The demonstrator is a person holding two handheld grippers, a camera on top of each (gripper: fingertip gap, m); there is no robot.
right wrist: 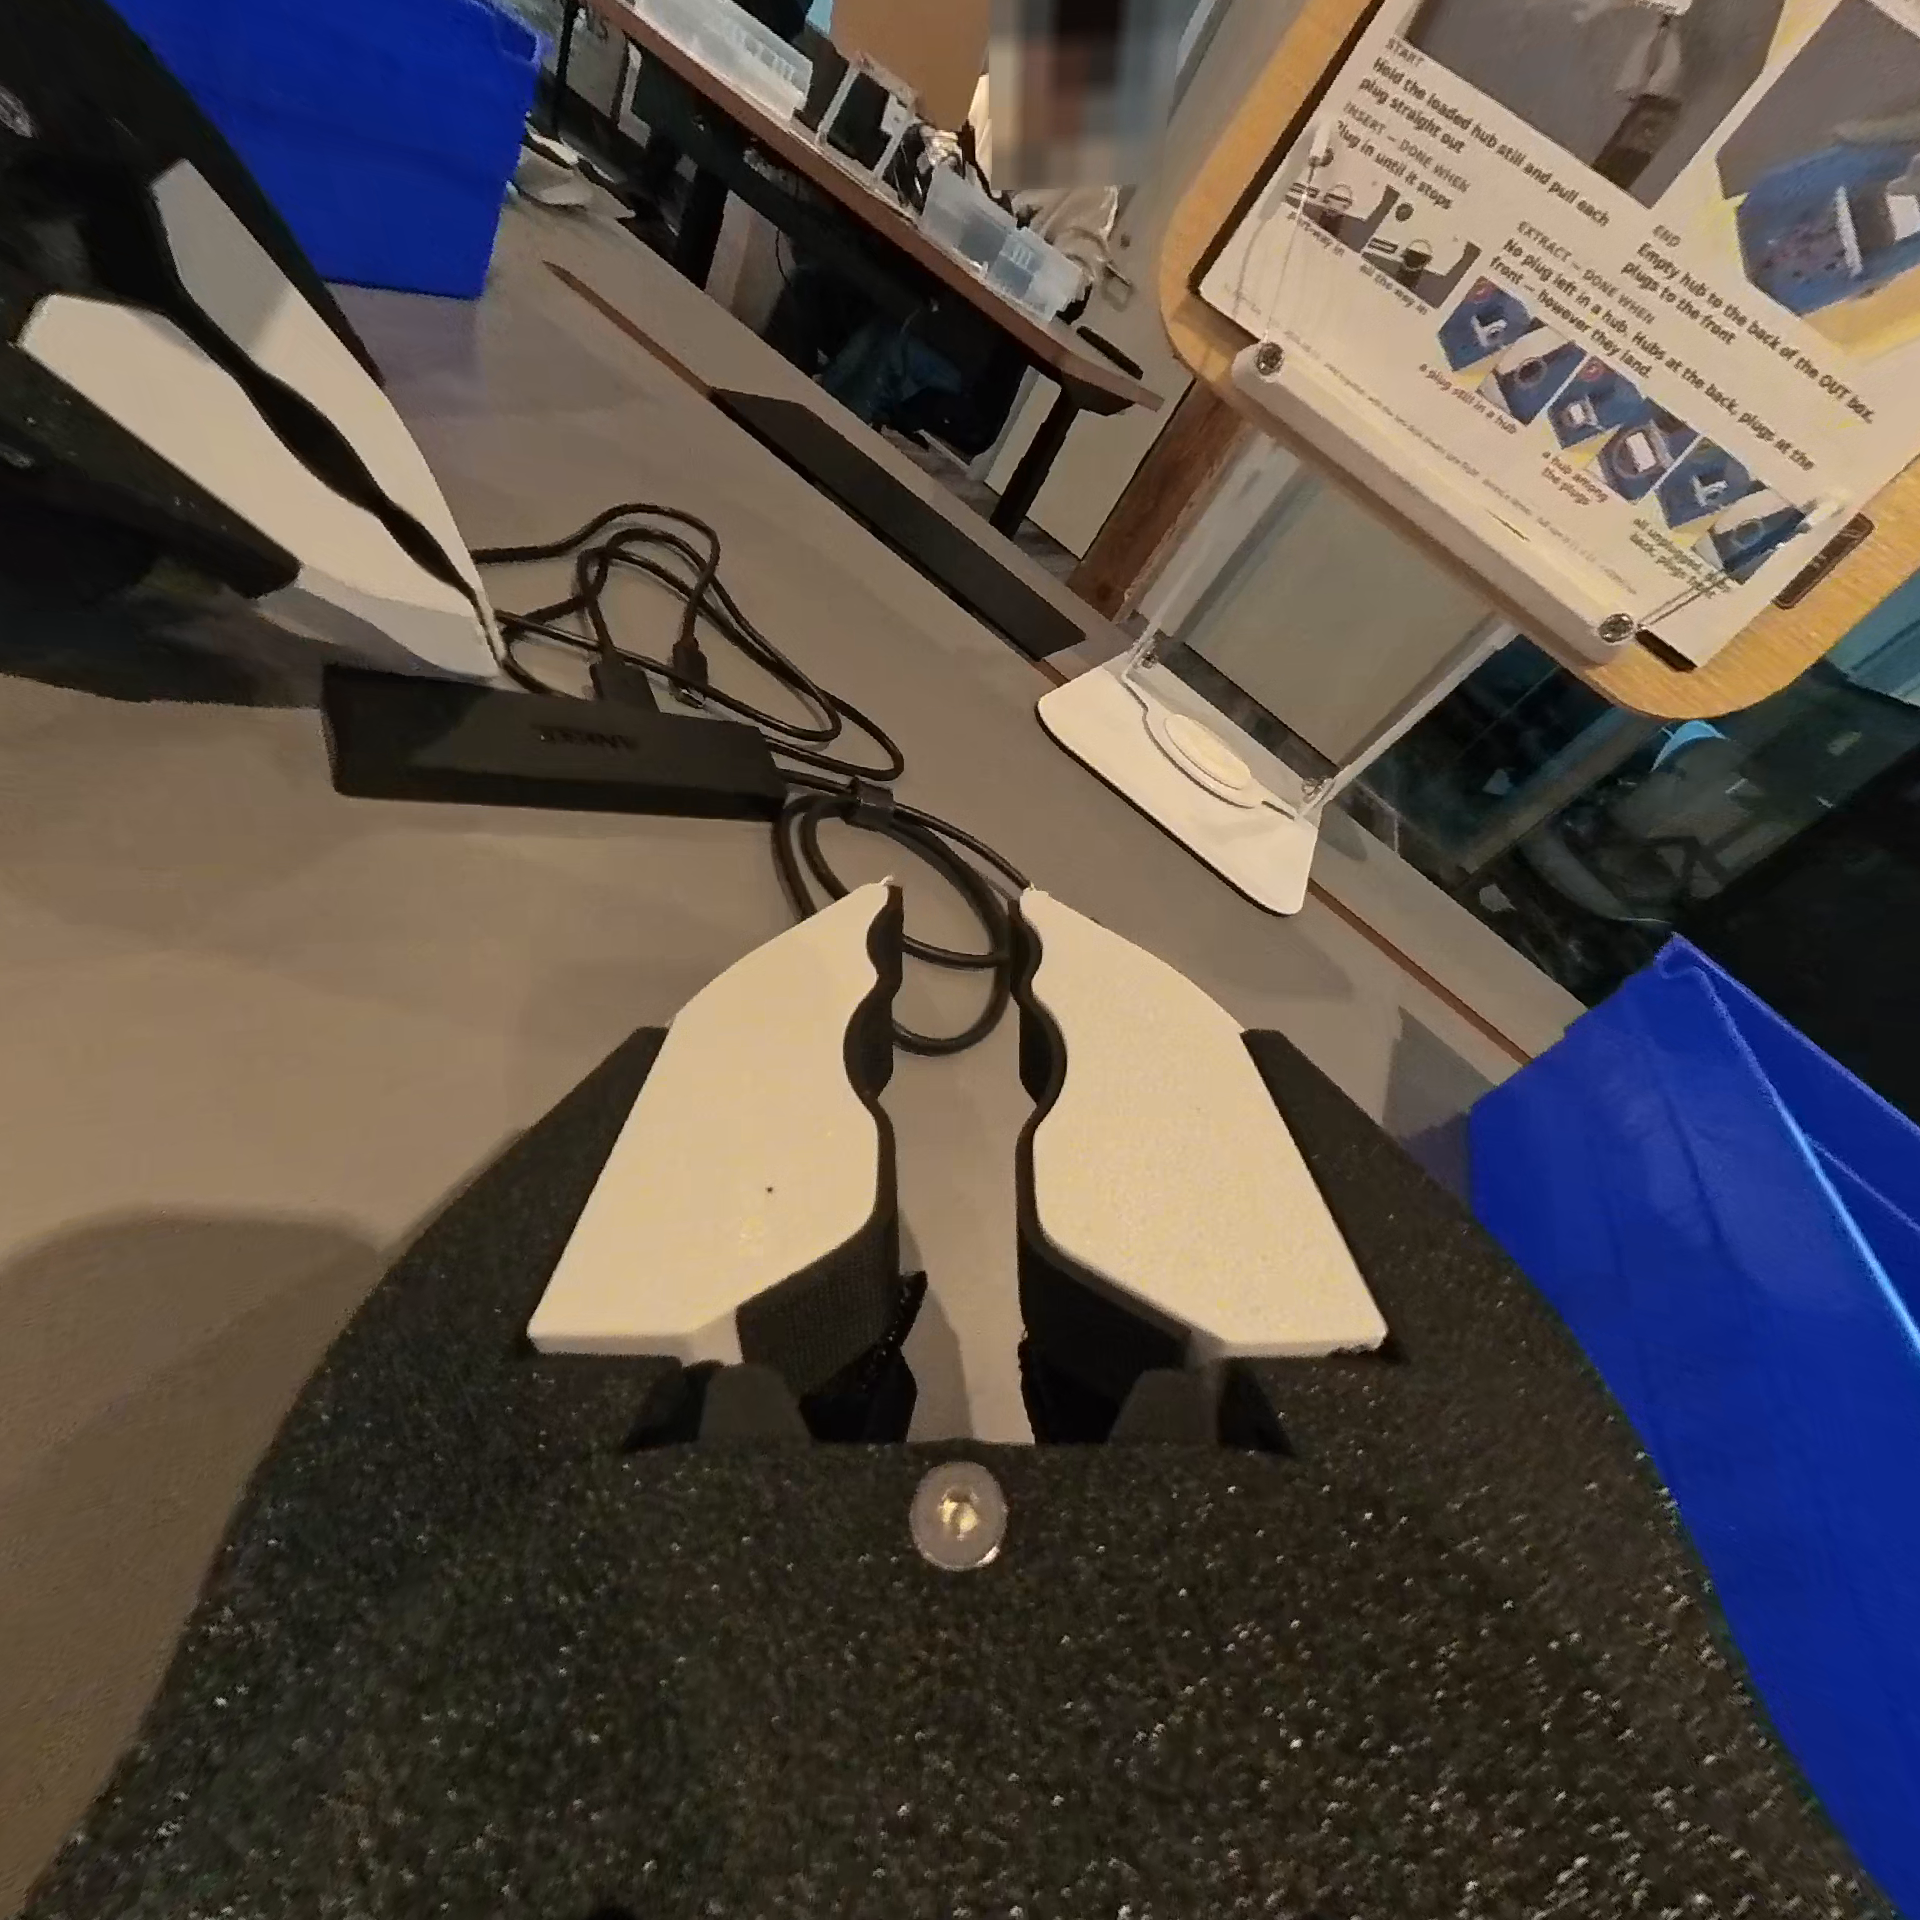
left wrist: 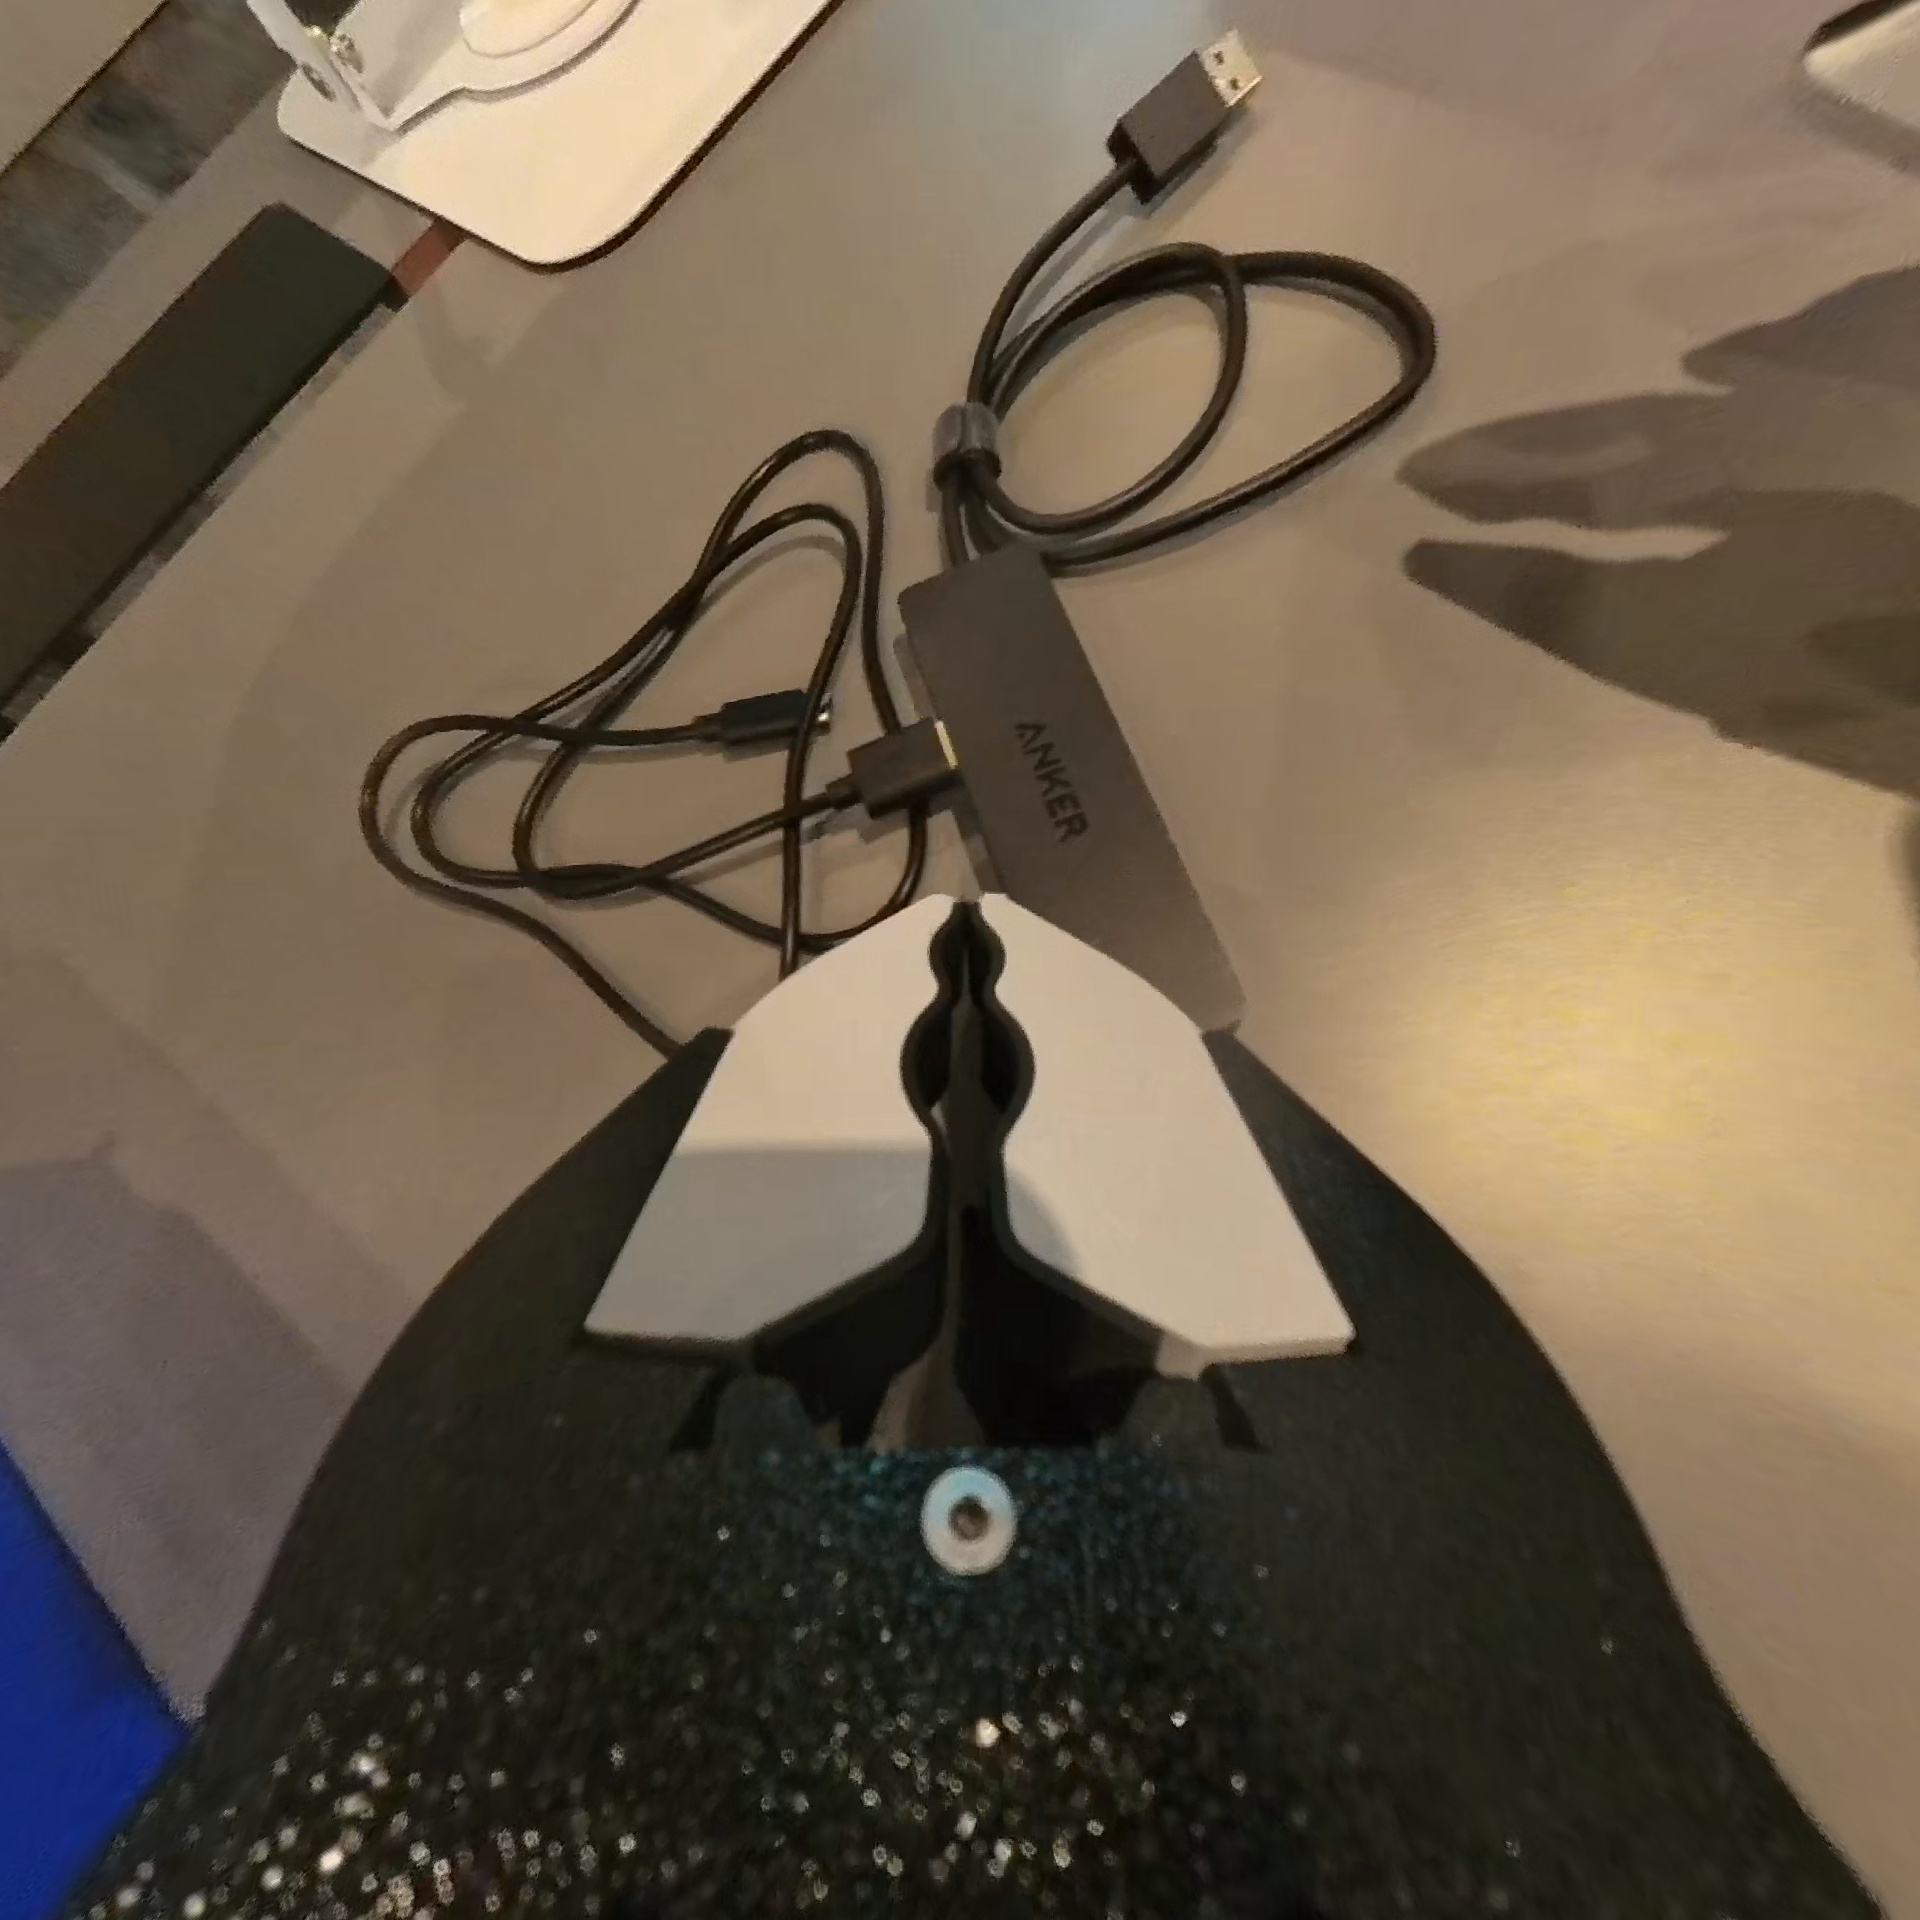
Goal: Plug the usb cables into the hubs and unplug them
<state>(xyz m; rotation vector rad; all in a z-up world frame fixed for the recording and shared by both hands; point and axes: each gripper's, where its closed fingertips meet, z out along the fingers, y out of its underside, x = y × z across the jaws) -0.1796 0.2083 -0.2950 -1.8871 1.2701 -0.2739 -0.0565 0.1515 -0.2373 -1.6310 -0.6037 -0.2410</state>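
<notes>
A black USB hub (left wrist: 1049, 748) lies on the grey table (left wrist: 520, 520). A black USB plug (left wrist: 894, 774) sits in a port on the hub's side, its thin cable (left wrist: 540, 790) looped to the left with a small loose connector (left wrist: 764, 715). The hub's own cable (left wrist: 1299, 416) coils beyond it and ends in a free USB plug (left wrist: 1184, 104). My left gripper (left wrist: 971, 906) is shut, its tips resting on the hub's near end. It also shows in the right wrist view (right wrist: 488, 644), on the hub (right wrist: 551, 753). My right gripper (right wrist: 961, 894) is open and empty above the hub's cable loop (right wrist: 935, 997).
A clear stand with a white base (right wrist: 1195, 790) holds an instruction sheet (right wrist: 1558, 260) at the table's far edge; the base also shows in the left wrist view (left wrist: 520, 135). Blue bins stand at the right (right wrist: 1714, 1299) and back left (right wrist: 343, 135). A black strip (right wrist: 894, 499) lies along the edge.
</notes>
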